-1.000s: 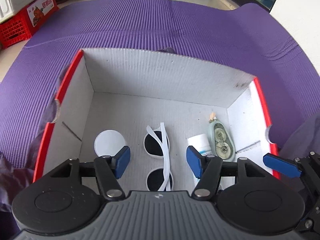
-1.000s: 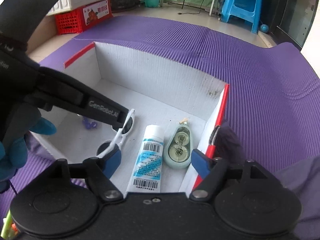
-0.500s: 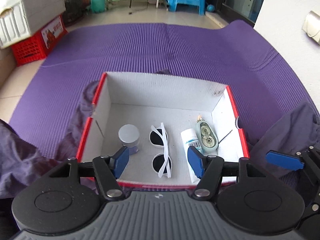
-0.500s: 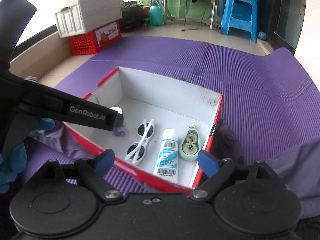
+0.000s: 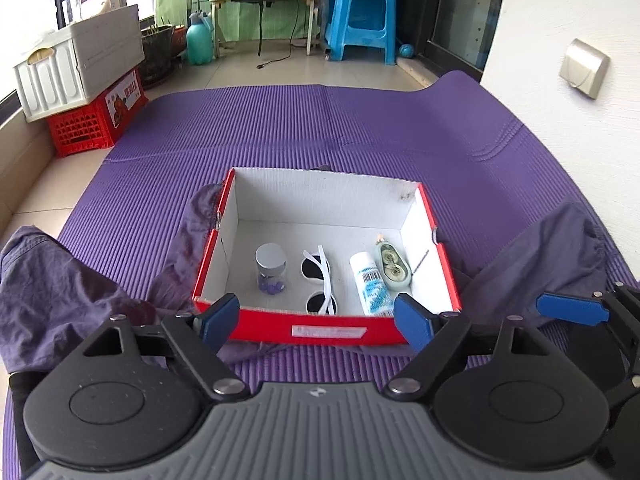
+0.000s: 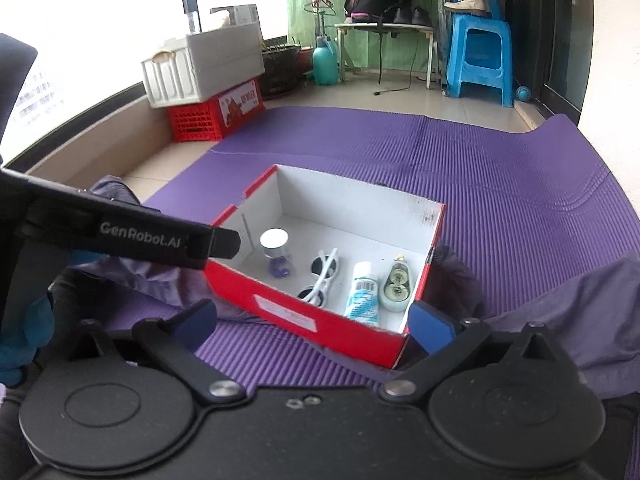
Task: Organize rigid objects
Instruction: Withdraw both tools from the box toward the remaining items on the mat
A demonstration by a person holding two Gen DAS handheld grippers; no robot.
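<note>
Red-walled box point(image 5: 320, 330) holds my jar point(image 5: 271, 267), sunglasses point(image 5: 320, 280), tube point(image 5: 370, 282) and tape dispenser point(image 5: 394, 267) in a row, so with both grippers, left point(image 5: 316, 322) and right point(image 6: 314, 324), spread empty, I judge sorting done.

Home balcony room, purple floor mat point(image 5: 320, 128), blue plastic stool point(image 5: 360, 20), stacked storage crates point(image 5: 80, 96)

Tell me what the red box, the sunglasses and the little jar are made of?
The red box looks like corrugated cardboard: matte, ribbed white inside walls, a raw edge along the rim. The sunglasses seem glossy white plastic with dark lenses. The little jar looks clear, plastic or glass, I cannot tell which, with a smooth pale lid and purple bits showing through.
</note>
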